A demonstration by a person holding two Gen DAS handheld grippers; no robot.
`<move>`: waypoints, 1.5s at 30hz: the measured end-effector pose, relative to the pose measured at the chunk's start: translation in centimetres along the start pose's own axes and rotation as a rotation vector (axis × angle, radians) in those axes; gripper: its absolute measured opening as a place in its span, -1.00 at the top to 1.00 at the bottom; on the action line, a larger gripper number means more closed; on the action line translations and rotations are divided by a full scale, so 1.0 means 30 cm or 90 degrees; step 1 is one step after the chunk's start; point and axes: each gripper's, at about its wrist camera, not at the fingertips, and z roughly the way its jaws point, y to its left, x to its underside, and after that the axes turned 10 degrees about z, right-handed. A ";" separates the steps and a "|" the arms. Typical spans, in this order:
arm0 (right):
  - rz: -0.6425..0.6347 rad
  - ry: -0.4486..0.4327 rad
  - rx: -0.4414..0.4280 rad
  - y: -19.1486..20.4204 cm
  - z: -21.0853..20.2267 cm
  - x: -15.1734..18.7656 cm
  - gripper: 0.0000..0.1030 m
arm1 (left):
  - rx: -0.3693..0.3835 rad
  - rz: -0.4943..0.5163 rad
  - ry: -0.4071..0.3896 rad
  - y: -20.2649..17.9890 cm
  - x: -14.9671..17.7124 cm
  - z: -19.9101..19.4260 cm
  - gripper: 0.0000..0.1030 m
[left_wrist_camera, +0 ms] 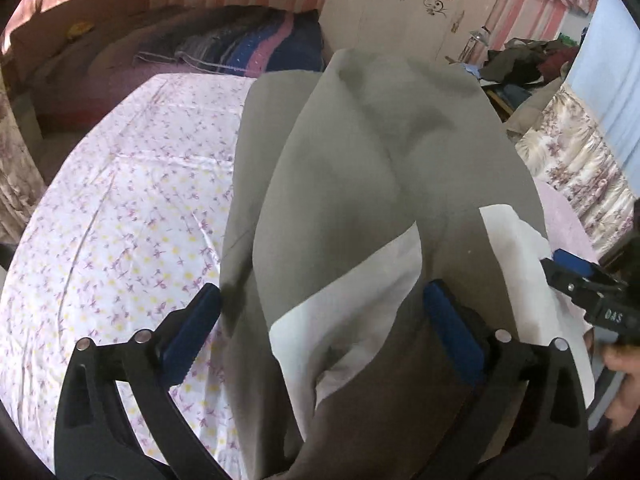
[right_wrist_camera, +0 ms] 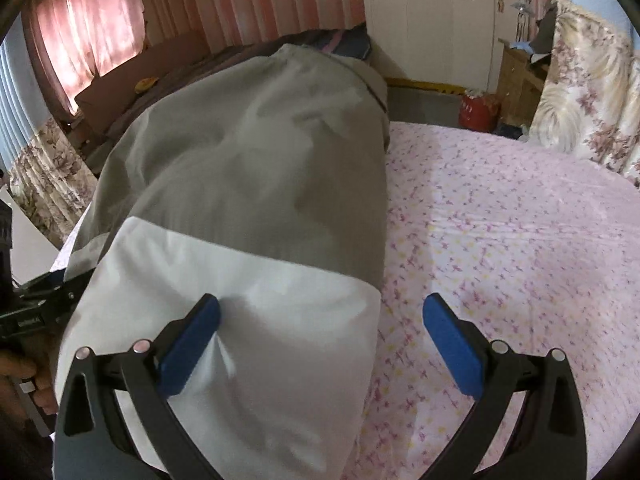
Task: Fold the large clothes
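A large grey garment [left_wrist_camera: 380,160] with white pocket linings [left_wrist_camera: 348,300] lies lengthwise on the flowered bed sheet [left_wrist_camera: 120,220]. My left gripper [left_wrist_camera: 324,332] is open, its blue pads wide apart on either side of the near end of the cloth. In the right wrist view the same grey garment [right_wrist_camera: 260,160] ends in a white panel [right_wrist_camera: 240,280]. My right gripper [right_wrist_camera: 320,336] is open too. Its left pad [right_wrist_camera: 192,336] rests against the white panel and its right pad hangs over bare sheet [right_wrist_camera: 500,240].
Folded blankets [left_wrist_camera: 256,44] lie at the head of the bed, before a white wardrobe [left_wrist_camera: 400,8]. A heap of clothes [left_wrist_camera: 528,60] sits at the far right. A red container [right_wrist_camera: 478,112] stands on the floor beyond the bed. A person's hand [left_wrist_camera: 624,368] shows at the edge.
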 end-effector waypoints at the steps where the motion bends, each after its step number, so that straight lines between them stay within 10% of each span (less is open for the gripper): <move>1: 0.002 0.008 -0.007 -0.003 0.012 -0.008 -0.96 | 0.000 0.005 0.002 0.000 -0.002 0.003 -0.94; 7: 0.020 0.030 -0.031 0.005 0.074 -0.030 -0.93 | -0.021 0.023 0.007 -0.017 -0.034 0.037 -0.94; 13: 0.011 0.019 -0.053 0.038 0.069 -0.037 -0.01 | -0.045 0.026 0.006 -0.044 -0.061 0.060 -0.89; 16: -0.005 -0.015 -0.071 0.054 0.035 -0.027 0.38 | -0.013 0.063 -0.004 -0.094 -0.076 0.051 -0.13; 22: -0.011 -0.079 -0.103 0.031 -0.070 -0.051 0.58 | -0.079 0.130 -0.039 -0.240 -0.084 0.007 0.60; 31: -0.028 -0.150 -0.047 -0.258 -0.375 -0.132 0.60 | -0.004 0.143 -0.079 -0.599 -0.154 -0.005 0.64; 39: 0.008 -0.101 0.063 -0.722 -0.386 -0.162 0.49 | 0.054 0.129 -0.073 -1.040 -0.211 0.181 0.57; 42: 0.025 -0.071 0.084 -0.799 -0.334 -0.116 0.22 | 0.015 0.153 -0.066 -1.128 -0.183 0.221 0.28; 45: 0.011 -0.133 0.144 -0.789 -0.364 -0.039 -0.68 | -0.005 0.152 -0.065 -1.111 -0.159 0.226 -0.12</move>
